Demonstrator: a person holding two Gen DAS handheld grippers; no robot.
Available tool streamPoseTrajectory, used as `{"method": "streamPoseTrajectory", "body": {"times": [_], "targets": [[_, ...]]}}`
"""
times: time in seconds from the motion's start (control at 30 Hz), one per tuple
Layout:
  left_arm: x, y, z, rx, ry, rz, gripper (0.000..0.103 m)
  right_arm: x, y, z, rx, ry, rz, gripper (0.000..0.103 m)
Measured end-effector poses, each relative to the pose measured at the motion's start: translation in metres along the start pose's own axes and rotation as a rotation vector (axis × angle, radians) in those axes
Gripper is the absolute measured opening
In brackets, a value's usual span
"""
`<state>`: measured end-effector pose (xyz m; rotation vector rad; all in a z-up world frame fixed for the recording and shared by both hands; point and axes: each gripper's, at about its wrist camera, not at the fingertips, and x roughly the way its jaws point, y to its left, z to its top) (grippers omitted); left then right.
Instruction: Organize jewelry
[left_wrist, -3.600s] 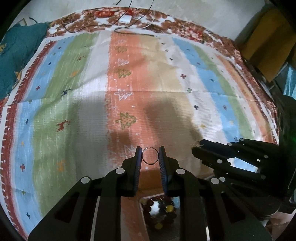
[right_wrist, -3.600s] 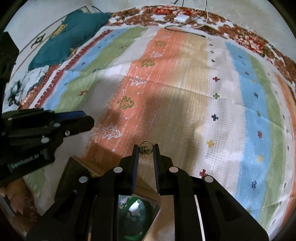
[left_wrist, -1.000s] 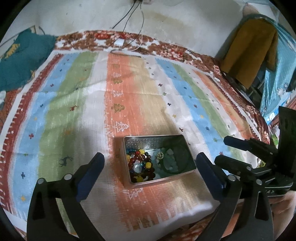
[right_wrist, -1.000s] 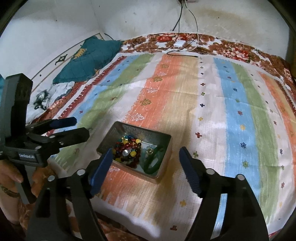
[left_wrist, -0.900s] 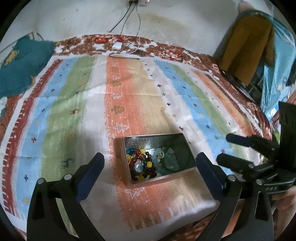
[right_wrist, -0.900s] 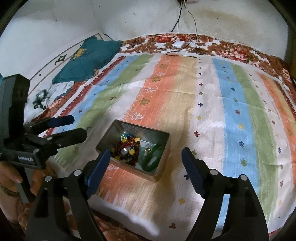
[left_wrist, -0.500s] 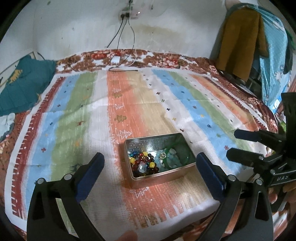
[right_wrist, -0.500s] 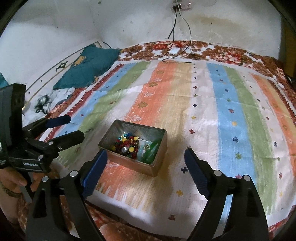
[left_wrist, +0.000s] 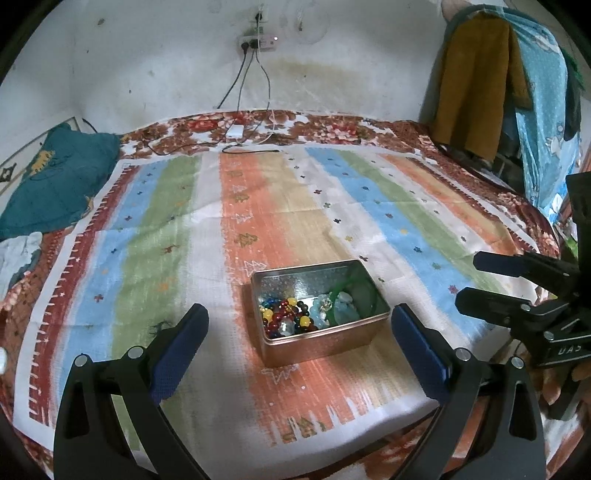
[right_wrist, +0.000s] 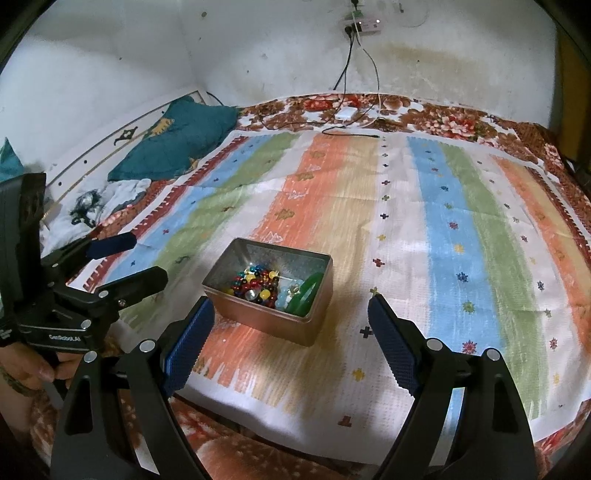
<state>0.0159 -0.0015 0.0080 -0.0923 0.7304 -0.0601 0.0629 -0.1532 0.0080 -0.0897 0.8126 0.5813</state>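
Metal tin (left_wrist: 320, 334) resting on the striped cloth (left_wrist: 155, 236) of the bed, ahead of and below both claws, open side up. Contents: beaded bracelet (left_wrist: 286, 318) in the left part, green bangle (left_wrist: 360, 295) leaning in the right part, small pale pieces between; no jewelry visible loose on the cloth. Left claw (left_wrist: 300, 345): jaws spread wide, nothing between the pads, tin framed squarely between the two fingers. Right claw (right_wrist: 291, 345): jaws likewise wide apart and empty, having just been opening; tin ahead and slightly left of its centre line. Long axis of the tin running across the left claw's line of approach, skewed in the right wrist view. Left claw judged the better aligned, neither clearly nearer. Sorting judged complete or nearly so; any next reach forward and downward into the tin.
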Motion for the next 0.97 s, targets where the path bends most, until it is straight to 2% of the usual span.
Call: {"method": "streamPoseTrajectory", "body": {"times": [0.4,0.77,0.97], "targets": [[-0.003,-0.005,-0.008,0.011,0.003,0.027,0.097,-0.004,0.006,-0.006,-0.007,-0.022,-0.026,0.085],[-0.004,-0.004,-0.009,0.007,0.004,0.022,0.097,-0.002,0.01,-0.008,-0.033,-0.009,-0.04,0.096],[-0.004,-0.004,-0.01,0.007,0.005,0.021,0.097,-0.001,0.01,-0.009,-0.032,-0.002,-0.046,0.097]]}}
